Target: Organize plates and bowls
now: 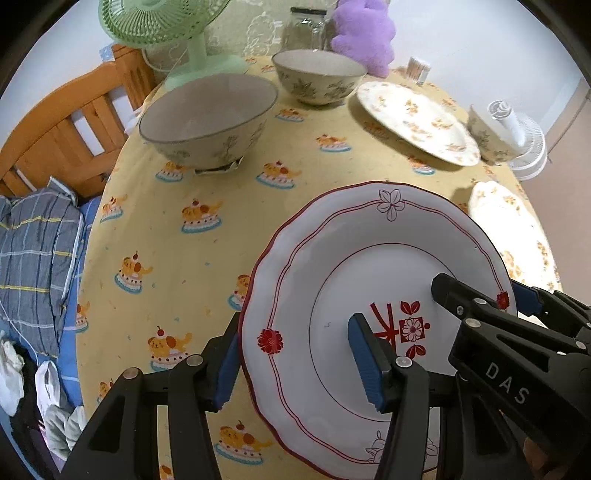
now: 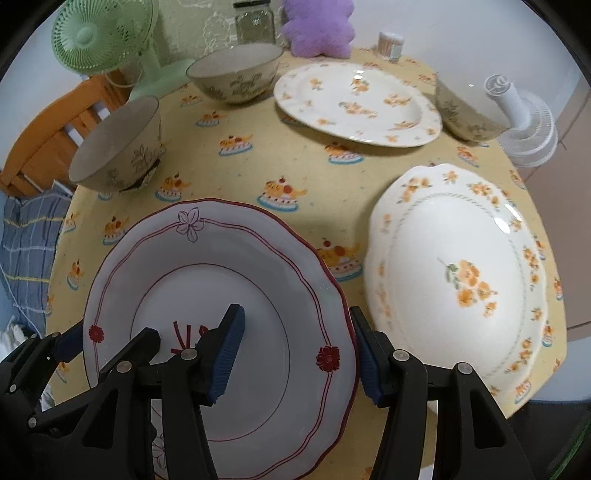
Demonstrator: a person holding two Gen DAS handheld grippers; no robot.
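Observation:
A white plate with red trim [image 1: 332, 258] [image 2: 221, 266] lies at the table's near edge. My left gripper [image 1: 295, 362] is open and straddles the plate's left rim, one finger outside, one over the plate. My right gripper [image 2: 295, 354] is open and straddles its right rim; it also shows in the left wrist view [image 1: 476, 299]. An orange-flower plate [image 2: 454, 273] lies to the right, another [image 2: 354, 99] at the back. Three floral bowls stand on the table: left [image 2: 118, 147], back [image 2: 236, 74], back right [image 2: 461, 114].
A green fan [image 2: 99, 37], glass jar [image 2: 255, 22], purple plush toy [image 2: 317, 26], toothpick holder [image 2: 389, 44] and white fan [image 2: 524, 122] stand along the table's far edge. A wooden chair [image 1: 66, 122] and folded clothes [image 1: 33, 251] are at the left.

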